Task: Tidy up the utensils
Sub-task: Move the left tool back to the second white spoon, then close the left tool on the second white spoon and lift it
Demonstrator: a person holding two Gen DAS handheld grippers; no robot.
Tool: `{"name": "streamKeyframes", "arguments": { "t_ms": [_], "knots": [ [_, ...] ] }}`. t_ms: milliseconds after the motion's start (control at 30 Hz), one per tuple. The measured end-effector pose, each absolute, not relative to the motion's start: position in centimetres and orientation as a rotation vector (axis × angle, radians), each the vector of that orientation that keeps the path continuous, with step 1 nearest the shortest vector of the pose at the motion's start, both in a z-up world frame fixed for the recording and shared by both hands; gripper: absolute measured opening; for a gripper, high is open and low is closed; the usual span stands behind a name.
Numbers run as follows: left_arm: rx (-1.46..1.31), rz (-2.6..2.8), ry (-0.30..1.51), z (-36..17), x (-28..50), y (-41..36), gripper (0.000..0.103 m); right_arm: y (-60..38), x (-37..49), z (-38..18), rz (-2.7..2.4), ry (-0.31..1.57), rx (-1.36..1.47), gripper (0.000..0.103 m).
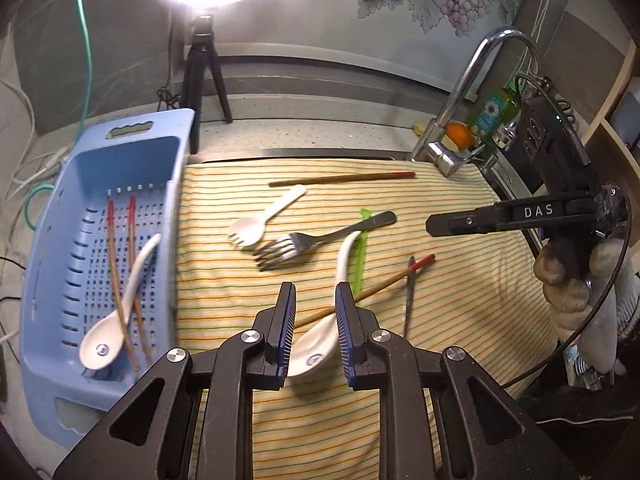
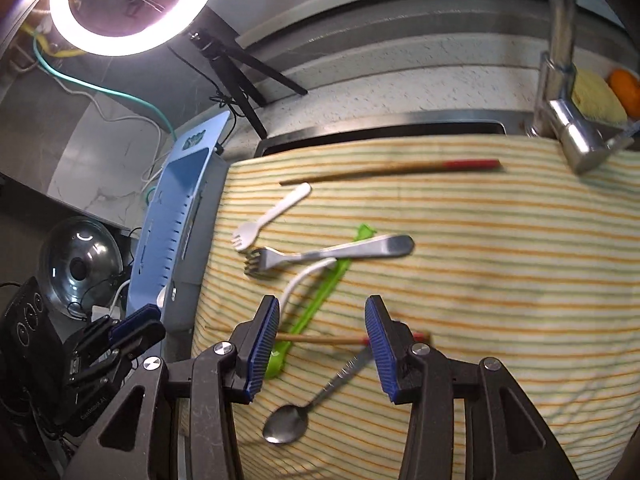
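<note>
Two grippers above utensils on the striped cloth (image 2: pixel 500 264).
Left gripper (image 1: pixel 315 320), jaws apart, straddles a white spoon (image 1: pixel 320 344); right gripper (image 2: pixel 322 344), jaws apart, has a chopstick (image 2: pixel 320 339) between, metal spoon (image 2: pixel 286 424) at 6 o'clock.

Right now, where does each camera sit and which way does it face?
Left wrist: on the left gripper, looking down at the striped cloth and blue basket; the right gripper shows.
Right wrist: on the right gripper, looking down at the cloth; the left gripper shows.
Shared: metal fork.
</note>
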State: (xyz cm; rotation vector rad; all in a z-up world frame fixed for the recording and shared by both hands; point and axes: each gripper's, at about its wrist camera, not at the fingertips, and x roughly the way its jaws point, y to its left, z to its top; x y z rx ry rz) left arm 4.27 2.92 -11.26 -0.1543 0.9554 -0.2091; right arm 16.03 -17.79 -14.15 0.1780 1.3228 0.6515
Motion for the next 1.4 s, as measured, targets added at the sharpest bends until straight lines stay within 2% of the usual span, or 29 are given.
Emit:
{"name": "streamKeyframes", "arguments": {
  "t_ms": [167, 367, 733, 833, 1400],
  "knots": [
    [-0.166, -0.198, 0.979, -12.1, 4.0, 1.4, 0.019, -19.3, 15.7, -15.6, 0.665, 1.372, 0.175, 0.035],
    [-0.215, -0.118, 1.005, -12.8, 4.3, 3.5, 0.019, -19.2, 15.5, -16.4, 0.699, 1.399, 0.174, 0.029],
    [-0.292, -0.069, 1.029, -13.0, 2.9, 6.2, 0.019, -15.0, 17.0, -16.8, 0.776, 1.413, 0.204, 0.029],
    [-0.363, -0.067, 1.038, -13.4, 1.6, 6.1, 0.04, -13.5, 17.2, -17.1, 0.805, 1.43, 0.179, 0.029],
    [-0.532, -0.083, 1.116, -17.5, 1.7, 5.6, 0.04, -9.4, 17.9, -19.1, 0.803, 1.476, 0.056, 0.029]
  ]
}}
